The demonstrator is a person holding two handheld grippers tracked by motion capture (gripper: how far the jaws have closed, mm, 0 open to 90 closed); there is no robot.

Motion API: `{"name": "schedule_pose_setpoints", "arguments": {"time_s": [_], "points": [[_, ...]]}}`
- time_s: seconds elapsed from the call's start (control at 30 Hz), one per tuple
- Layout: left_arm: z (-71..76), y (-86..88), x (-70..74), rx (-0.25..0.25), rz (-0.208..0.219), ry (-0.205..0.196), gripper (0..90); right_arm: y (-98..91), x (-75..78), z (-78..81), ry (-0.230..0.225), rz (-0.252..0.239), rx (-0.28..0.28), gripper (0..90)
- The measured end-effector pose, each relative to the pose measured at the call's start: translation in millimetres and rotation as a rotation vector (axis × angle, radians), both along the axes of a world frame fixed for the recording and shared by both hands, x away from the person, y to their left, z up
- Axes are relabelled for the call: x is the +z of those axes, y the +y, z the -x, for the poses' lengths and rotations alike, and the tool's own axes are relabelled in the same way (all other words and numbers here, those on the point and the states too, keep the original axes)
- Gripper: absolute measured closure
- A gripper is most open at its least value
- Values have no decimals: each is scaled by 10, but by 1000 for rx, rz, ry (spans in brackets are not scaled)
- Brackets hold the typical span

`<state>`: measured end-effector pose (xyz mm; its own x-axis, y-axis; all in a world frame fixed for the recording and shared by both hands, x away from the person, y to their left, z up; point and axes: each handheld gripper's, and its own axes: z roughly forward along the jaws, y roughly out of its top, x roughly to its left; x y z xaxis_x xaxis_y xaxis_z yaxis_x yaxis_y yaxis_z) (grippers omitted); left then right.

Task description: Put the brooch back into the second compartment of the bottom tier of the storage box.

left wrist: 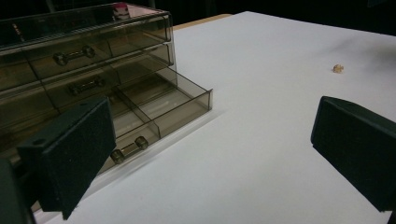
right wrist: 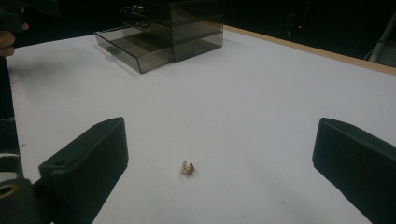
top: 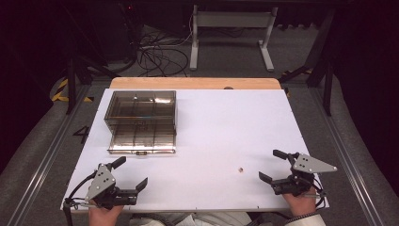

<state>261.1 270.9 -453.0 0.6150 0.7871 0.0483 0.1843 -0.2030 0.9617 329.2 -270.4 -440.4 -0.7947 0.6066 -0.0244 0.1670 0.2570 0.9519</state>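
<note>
Small tan nugget point(top: 240, 169) on the white worktop point(top: 221, 127) looks like the thing this work is about, and to my eye it will handle as something very light and hard, apt to skitter or roll if the pads nudge it from one side. It is tiny against the black pads, so I would pinch it squarely across its middle, pads coming down either side and closing gently; there is no handle or edge to aim for. In the right gripper view it reads as a pale, golden-brown lump point(right wrist: 187, 168) with a knobbly, folded surface, perhaps two lobes; finer detail is too small to tell. It lies toward the worktop's near right part, well apart from the smoky clear drawer box point(top: 141, 120) that stands by the far left corner with its bottom drawer point(left wrist: 154, 112) pulled out and showing empty compartments. The right tongs point(top: 277, 165) rest near the near right corner, spread wide with nothing between them, the nugget just ahead of them. The left tongs point(top: 131, 173), by the near left corner, likewise gape wide and hold nothing.
</note>
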Motion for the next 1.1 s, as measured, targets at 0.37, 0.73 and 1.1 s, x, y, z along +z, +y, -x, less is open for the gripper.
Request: {"name": "schedule_pose_setpoints", "arguments": {"time_s": [0.37,0.73,1.1], "points": [[-19,-12,5,-7,-7,1,16,-16,-10,-10,7,-6,3,45],[-25,-43,17,-16,-1,19,28,-18,-20,-16,16,-11,1,53],[-71,-90,58,-39,36,62,33,-34,-27,-16,23,-9,-4,58]]}}
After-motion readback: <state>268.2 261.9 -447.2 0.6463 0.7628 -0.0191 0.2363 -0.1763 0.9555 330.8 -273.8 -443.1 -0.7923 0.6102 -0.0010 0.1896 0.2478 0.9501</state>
